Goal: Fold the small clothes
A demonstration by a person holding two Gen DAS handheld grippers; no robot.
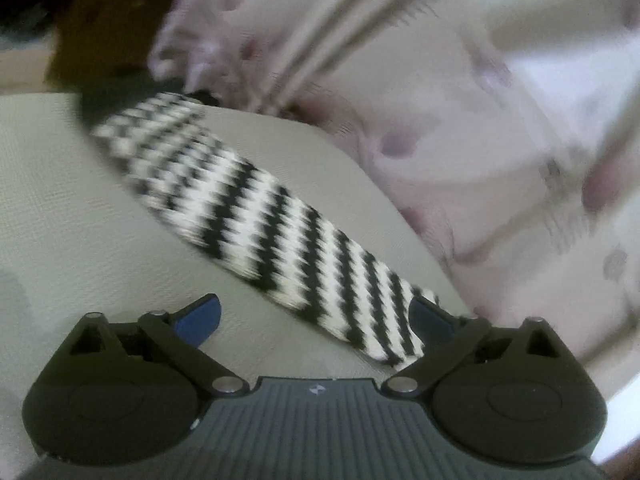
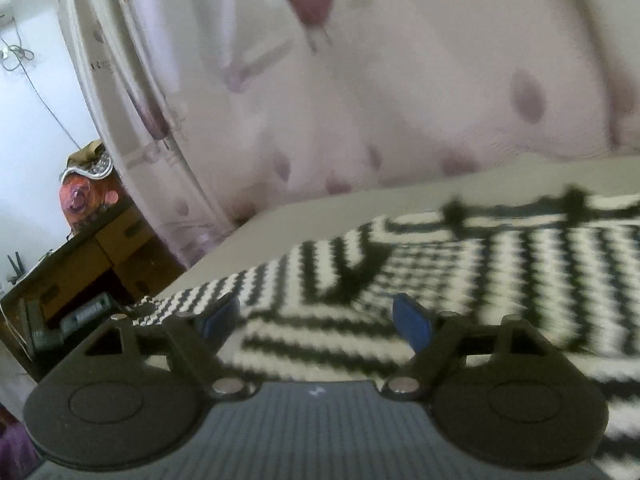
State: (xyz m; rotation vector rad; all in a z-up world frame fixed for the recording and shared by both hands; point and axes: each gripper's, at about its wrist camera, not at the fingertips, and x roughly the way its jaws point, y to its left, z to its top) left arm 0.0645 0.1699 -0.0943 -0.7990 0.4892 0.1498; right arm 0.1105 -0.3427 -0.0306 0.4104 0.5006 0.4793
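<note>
A black-and-white zigzag knit garment point(image 1: 240, 208) lies on a grey textured surface point(image 1: 72, 208). In the left wrist view a long narrow part of it runs from upper left to lower right and ends beside the right blue pad. My left gripper point(image 1: 316, 316) is open just above this end, and its pads do not press on the cloth. In the right wrist view the broader part of the garment point(image 2: 520, 272) spreads flat, with a dark trimmed edge at the back. My right gripper point(image 2: 316, 320) hovers open over it with nothing pinched.
A pale pink fabric with purple spots point(image 1: 440, 120) point(image 2: 400, 100) hangs close behind the grey surface point(image 2: 360, 204). At the far left of the right wrist view stand a wooden desk point(image 2: 112, 248), an orange bag point(image 2: 84, 196) on it, and a white wall with cables.
</note>
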